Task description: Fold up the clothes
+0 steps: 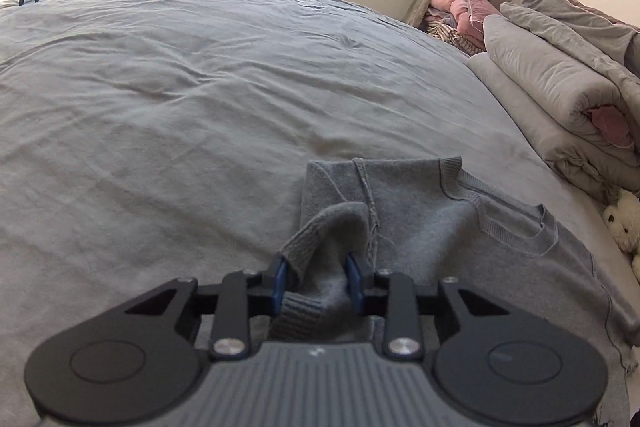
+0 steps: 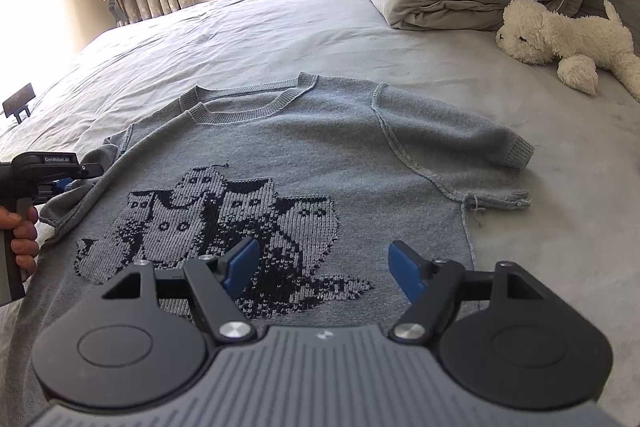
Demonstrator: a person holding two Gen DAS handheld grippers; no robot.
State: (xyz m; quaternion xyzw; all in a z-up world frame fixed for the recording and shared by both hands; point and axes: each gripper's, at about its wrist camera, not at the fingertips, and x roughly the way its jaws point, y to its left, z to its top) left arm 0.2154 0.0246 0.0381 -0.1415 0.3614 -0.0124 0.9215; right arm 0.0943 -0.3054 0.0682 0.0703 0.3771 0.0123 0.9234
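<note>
A grey sweater (image 2: 304,155) lies flat on the bed (image 2: 320,27). The left claw (image 1: 316,277) pinches its sleeve (image 1: 320,243); the right claw (image 2: 322,267) hovers apart over the hem. Likely next: fold that sleeve inward across the sweater.

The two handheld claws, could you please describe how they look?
Both the left claw and right claw have black linkage arms, silver screws, round black discs, blue fingertip pads and a ribbed grey body. The left one bears white "GenRobot.AI" lettering.
</note>
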